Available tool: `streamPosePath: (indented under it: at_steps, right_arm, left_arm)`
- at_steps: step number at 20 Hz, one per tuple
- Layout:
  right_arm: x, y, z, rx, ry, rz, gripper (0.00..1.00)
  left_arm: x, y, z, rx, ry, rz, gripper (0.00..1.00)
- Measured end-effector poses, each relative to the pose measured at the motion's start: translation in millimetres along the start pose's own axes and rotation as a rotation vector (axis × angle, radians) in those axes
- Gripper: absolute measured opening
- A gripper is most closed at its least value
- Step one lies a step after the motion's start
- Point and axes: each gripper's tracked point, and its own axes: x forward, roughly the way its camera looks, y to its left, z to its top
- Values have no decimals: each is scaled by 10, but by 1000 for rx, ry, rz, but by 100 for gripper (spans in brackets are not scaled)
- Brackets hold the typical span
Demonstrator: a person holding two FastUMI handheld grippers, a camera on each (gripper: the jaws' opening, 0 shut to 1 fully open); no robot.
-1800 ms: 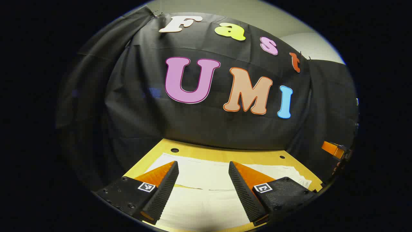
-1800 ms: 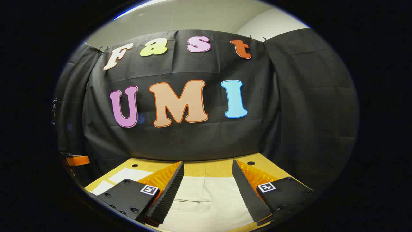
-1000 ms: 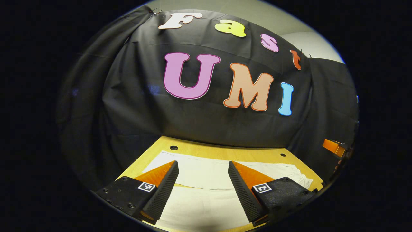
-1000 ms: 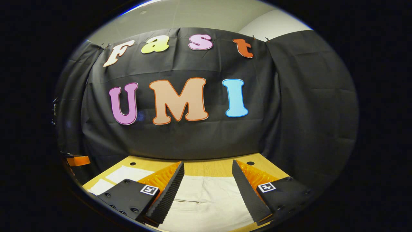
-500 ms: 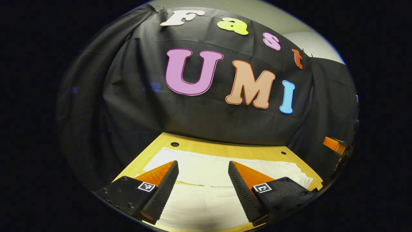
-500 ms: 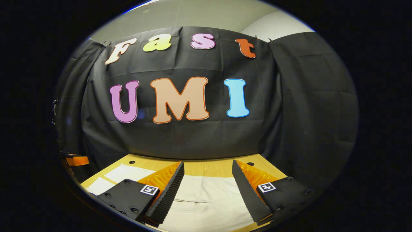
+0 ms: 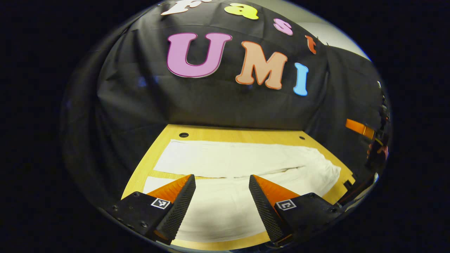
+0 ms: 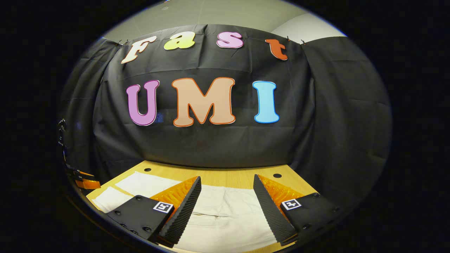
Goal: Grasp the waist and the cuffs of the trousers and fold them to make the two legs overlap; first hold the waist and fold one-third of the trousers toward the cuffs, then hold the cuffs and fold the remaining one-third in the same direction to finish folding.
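White trousers [image 7: 232, 161] lie flat on the wooden table [image 7: 225, 133], both legs side by side and running left to right, with the waist at the right end. My left gripper [image 7: 221, 182] hangs open above the near leg, nothing between its fingers. In the right gripper view the trousers [image 8: 225, 211] spread under my right gripper [image 8: 226, 182], which is open and holds nothing. The right gripper [image 7: 365, 130] and the hand holding it also show at the far right of the left gripper view. The left gripper [image 8: 84, 182] shows at the left edge of the right gripper view.
The black cloth wall [image 8: 218, 140] closes the table's far side and both ends. Small round holes [image 7: 183, 135] sit near the table's back corners. A strip of bare wood [image 7: 239, 135] runs between the trousers and the wall.
The left gripper has risen and tipped downward, so more of the trousers and table show below it. The right gripper has shifted slightly. Both stay open.
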Motion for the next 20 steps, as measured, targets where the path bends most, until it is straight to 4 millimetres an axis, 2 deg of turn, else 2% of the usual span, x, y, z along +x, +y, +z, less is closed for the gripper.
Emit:
streamPosePath:
  at_steps: [2, 6, 7, 8, 12, 18, 20]
  right_arm:
    - [-5, 32, -65, -14, 16, 11, 96]
    - [-27, 101, -223, -25, 50, 29, 95]
    - [-32, 112, -256, -24, 61, 32, 92]
    - [-39, 129, -287, -23, 69, 36, 96]
    - [-57, 129, -381, -25, 94, 34, 96]
    - [-69, 30, -463, -45, 120, 4, 96]
    - [-78, -4, -501, -55, 131, -2, 96]
  left_arm:
    - [-36, 62, -321, 69, 92, -42, 93]
    - [-93, 97, -669, 129, 234, -146, 92]
    - [-127, 146, -787, 178, 281, -165, 92]
    - [-160, 204, -921, 233, 330, -187, 91]
    - [-348, 399, -1397, 312, 521, -303, 92]
    - [-572, 792, -1862, 476, 741, -359, 91]
    - [-641, 892, -1961, 550, 791, -385, 91]
